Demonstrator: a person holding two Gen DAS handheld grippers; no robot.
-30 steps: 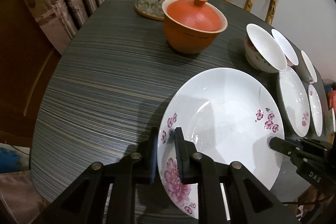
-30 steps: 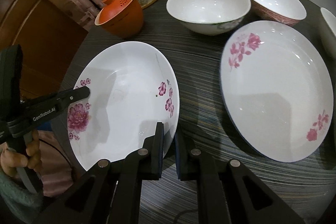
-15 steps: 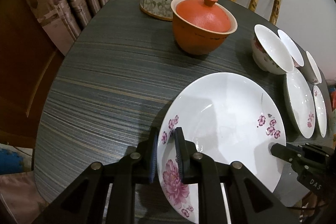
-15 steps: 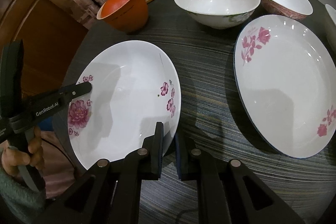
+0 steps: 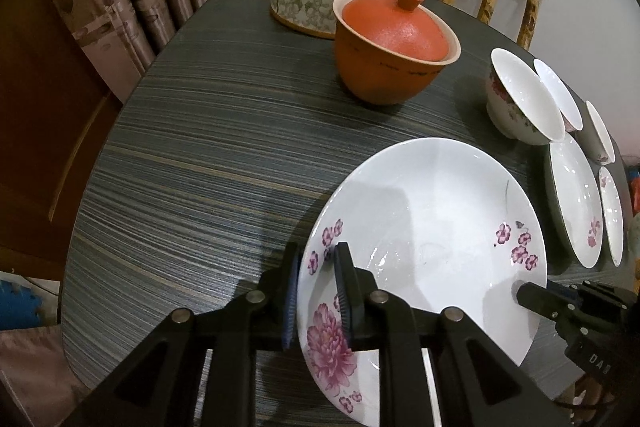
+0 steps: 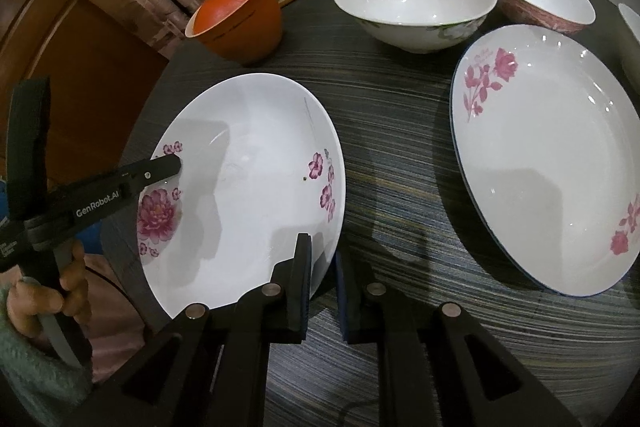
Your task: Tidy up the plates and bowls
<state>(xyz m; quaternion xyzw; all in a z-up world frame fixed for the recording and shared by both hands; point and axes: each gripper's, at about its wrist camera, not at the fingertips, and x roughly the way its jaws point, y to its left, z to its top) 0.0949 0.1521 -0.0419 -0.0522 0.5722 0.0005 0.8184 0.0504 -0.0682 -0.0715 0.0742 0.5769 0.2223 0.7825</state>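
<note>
1. Left wrist view: the left gripper [image 5: 316,291] straddles the rim of the flowered plate [image 5: 432,239] at lower centre, its pads grasping that edge.
2. Right wrist view: the right gripper [image 6: 323,287] brackets the same plate's opposite rim at bottom centre, jaws just easing apart, pads hardly clear.
3. A second plate [image 6: 552,163] lies at right on the table [image 6: 400,155].

Our right tongs [image 6: 323,277] have just been easing open around the plate [image 6: 248,187] rim; our left tongs [image 5: 316,291] loosened slightly too, rim between them.
</note>
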